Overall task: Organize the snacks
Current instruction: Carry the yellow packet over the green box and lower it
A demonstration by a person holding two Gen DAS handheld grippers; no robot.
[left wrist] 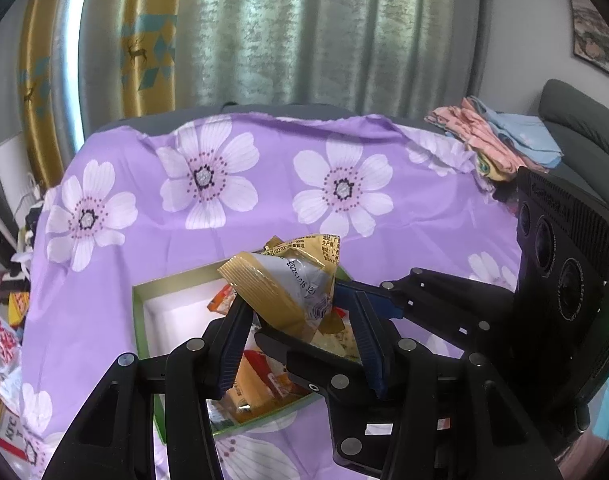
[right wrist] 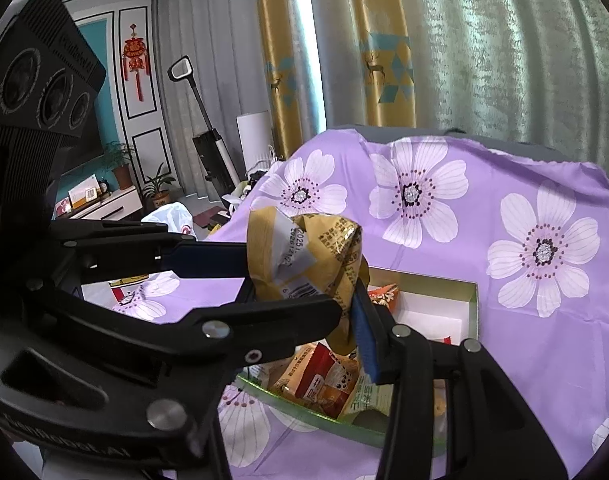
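Observation:
A crumpled gold and silver snack bag [left wrist: 288, 280] is held in the air above an open green box [left wrist: 138, 312] with a white inside. My left gripper [left wrist: 300, 320] is shut on the bag's lower end. My right gripper reaches in from the right in the left wrist view [left wrist: 368, 292] and is shut on the same bag. In the right wrist view the bag [right wrist: 304, 256] sits between my right gripper's jaws [right wrist: 324, 288], with the left gripper's blue finger [right wrist: 208, 258] coming from the left. The box [right wrist: 470, 304] holds several orange, red and green snack packets [right wrist: 324, 380].
The box lies on a purple flowered cloth [left wrist: 264, 208] over a table. Folded clothes [left wrist: 500, 136] lie at the far right corner by a grey sofa. White bags and a KFC package [left wrist: 8, 436] sit at the left. Curtains hang behind.

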